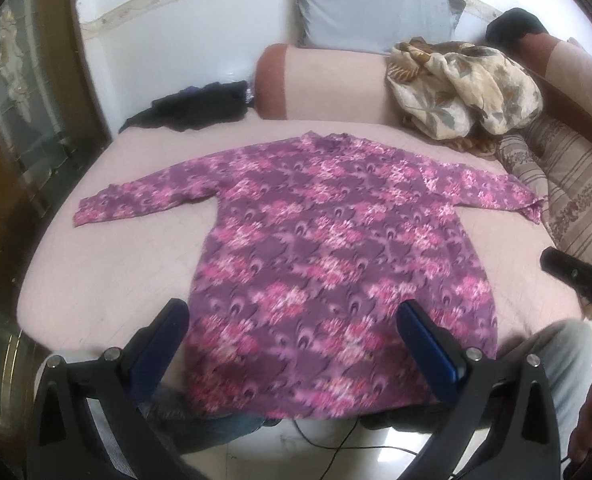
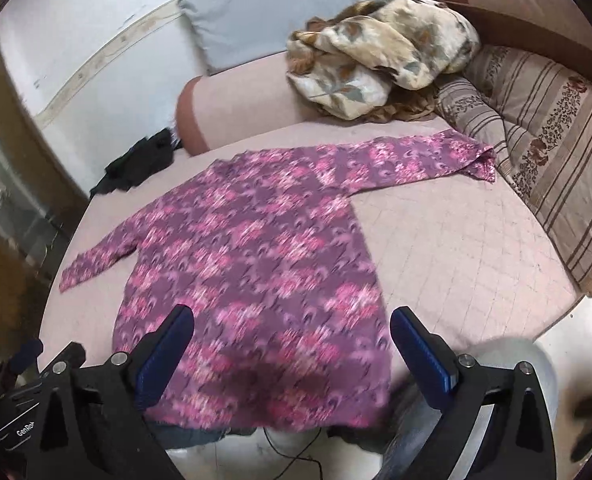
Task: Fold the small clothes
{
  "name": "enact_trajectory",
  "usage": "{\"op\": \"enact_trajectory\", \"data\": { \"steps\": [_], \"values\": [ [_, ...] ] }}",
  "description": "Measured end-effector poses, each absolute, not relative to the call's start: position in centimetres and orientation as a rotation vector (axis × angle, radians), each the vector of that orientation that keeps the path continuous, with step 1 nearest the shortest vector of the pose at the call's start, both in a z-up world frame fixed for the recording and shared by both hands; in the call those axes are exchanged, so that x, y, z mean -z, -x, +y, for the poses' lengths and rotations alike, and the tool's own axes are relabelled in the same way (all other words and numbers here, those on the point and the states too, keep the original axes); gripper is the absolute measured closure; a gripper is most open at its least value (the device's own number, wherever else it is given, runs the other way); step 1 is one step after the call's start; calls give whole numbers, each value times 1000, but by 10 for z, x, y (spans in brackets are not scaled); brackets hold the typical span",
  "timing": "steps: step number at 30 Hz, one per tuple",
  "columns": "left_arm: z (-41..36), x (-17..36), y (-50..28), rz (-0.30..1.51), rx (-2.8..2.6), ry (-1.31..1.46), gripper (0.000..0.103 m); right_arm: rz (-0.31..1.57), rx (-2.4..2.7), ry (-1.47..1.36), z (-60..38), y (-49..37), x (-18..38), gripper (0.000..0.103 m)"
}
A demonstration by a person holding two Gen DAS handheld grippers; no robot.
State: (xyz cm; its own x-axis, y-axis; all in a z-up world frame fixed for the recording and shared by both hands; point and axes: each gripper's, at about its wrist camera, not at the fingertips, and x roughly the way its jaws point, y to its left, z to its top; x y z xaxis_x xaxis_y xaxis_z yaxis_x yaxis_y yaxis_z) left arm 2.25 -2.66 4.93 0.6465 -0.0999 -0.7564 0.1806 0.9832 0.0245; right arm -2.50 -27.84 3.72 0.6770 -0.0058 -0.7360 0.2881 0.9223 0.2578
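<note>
Our left hand-held gripper (image 1: 292, 320) and right hand-held gripper (image 2: 292, 326) both hover wide open and empty over the hem of the top (image 1: 327, 248). It lies spread flat on the bed (image 1: 108, 264), sleeves out. We judge folding not yet begun; next, pinch a sleeve (image 1: 136, 196) and carry it inward.

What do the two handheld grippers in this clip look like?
Both the left gripper and the right gripper have matte black angular frames with silver round bolts and flat blue pads on the jaws. White "GenRo..." lettering, cut off, marks a black body at the right view's lower left.
</note>
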Motion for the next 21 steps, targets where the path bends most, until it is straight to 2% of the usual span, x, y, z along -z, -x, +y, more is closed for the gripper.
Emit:
{"op": "enact_trajectory", "data": {
  "steps": [7, 11, 14, 18, 21],
  "values": [
    [-79, -54, -85, 878, 251, -94, 0, 789, 218, -539, -387, -31, -37, 4],
    [-117, -46, -130, 901, 315, -96, 0, 796, 342, -619, -473, -71, -20, 15],
    [-141, -26, -167, 943, 339, -91, 0, 821, 418, -677, -536, -98, 5, 16],
    [-160, 12, -203, 993, 347, -96, 0, 844, 489, -780, -608, -122, 50, 28],
    [-160, 41, -212, 1040, 365, -76, 0, 819, 485, -930, -650, -127, 80, 30]
  ]
}}
